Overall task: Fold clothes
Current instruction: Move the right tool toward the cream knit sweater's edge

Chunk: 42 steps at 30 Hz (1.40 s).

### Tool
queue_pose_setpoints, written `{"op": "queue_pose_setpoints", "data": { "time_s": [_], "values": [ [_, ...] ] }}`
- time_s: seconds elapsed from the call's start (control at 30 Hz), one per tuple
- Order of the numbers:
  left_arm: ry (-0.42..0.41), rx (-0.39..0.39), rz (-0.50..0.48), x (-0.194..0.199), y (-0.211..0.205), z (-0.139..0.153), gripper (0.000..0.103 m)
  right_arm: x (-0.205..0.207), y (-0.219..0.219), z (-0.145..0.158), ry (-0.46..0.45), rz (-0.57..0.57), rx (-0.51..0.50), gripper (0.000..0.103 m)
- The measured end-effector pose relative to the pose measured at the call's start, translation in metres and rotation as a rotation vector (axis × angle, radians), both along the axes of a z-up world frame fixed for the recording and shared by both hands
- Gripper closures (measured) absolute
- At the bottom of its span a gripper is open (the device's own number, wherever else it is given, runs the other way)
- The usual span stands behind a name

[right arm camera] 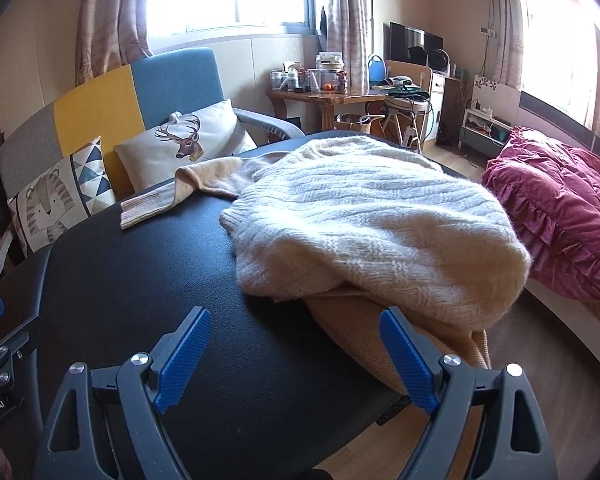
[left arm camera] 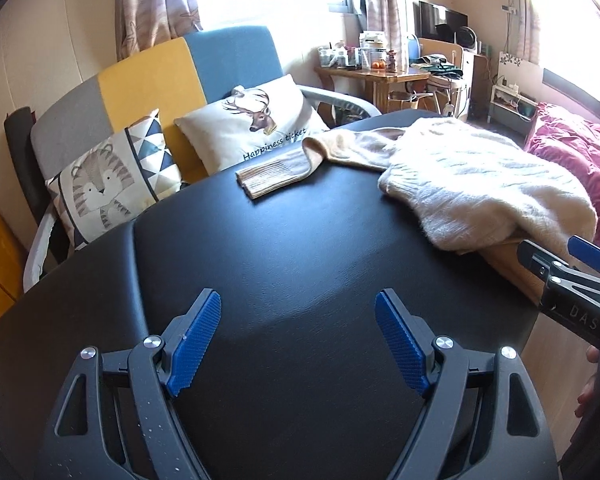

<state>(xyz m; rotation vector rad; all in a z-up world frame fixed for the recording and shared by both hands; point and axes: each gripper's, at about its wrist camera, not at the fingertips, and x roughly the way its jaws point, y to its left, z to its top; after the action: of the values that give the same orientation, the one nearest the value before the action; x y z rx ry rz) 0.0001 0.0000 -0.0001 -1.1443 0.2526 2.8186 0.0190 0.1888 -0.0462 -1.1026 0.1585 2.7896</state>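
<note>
Deer pillow (left arm camera: 256, 128) reads "Happiness ticket". Left gripper (left arm camera: 298, 344) and right gripper (right arm camera: 296, 354) both gape empty. Sweater (right arm camera: 372, 232) sits untouched.

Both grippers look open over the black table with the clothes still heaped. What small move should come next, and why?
Probably ease the right gripper forward to the near edge of the cream sweater and pinch it. Both it and the left gripper are open and hold nothing, the sweater lies crumpled atop a tan garment at the table edge, and the right gripper is nearest.
</note>
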Motion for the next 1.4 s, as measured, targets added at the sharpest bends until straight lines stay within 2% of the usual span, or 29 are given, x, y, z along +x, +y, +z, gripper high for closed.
{"op": "queue_pose_setpoints", "data": {
  "time_s": [0.47, 0.77, 0.87, 1.2, 1.3, 1.4],
  "values": [
    [-0.053, 0.010, -0.003, 0.005, -0.006, -0.010, 0.020, 0.003, -0.004, 0.011, 0.025, 0.005, 0.011, 0.015],
    [-0.084, 0.020, 0.027, 0.005, -0.006, -0.008, 0.020, 0.004, -0.012, 0.012, 0.039, 0.023, 0.027, 0.015],
    [-0.104, 0.023, 0.019, 0.006, -0.002, -0.008, 0.020, 0.004, -0.006, 0.006, 0.031, 0.023, -0.004, 0.015],
    [-0.074, 0.004, -0.004, 0.009, 0.007, -0.011, 0.021, -0.004, 0.022, -0.009, 0.010, 0.000, -0.050, 0.015],
    [-0.083, -0.007, 0.001, 0.007, 0.006, -0.013, 0.021, -0.013, 0.020, -0.013, -0.005, 0.014, -0.021, 0.015],
    [-0.097, -0.018, 0.011, 0.005, 0.005, -0.015, 0.020, -0.025, 0.008, -0.015, -0.016, 0.077, 0.052, 0.015]
  ]
}}
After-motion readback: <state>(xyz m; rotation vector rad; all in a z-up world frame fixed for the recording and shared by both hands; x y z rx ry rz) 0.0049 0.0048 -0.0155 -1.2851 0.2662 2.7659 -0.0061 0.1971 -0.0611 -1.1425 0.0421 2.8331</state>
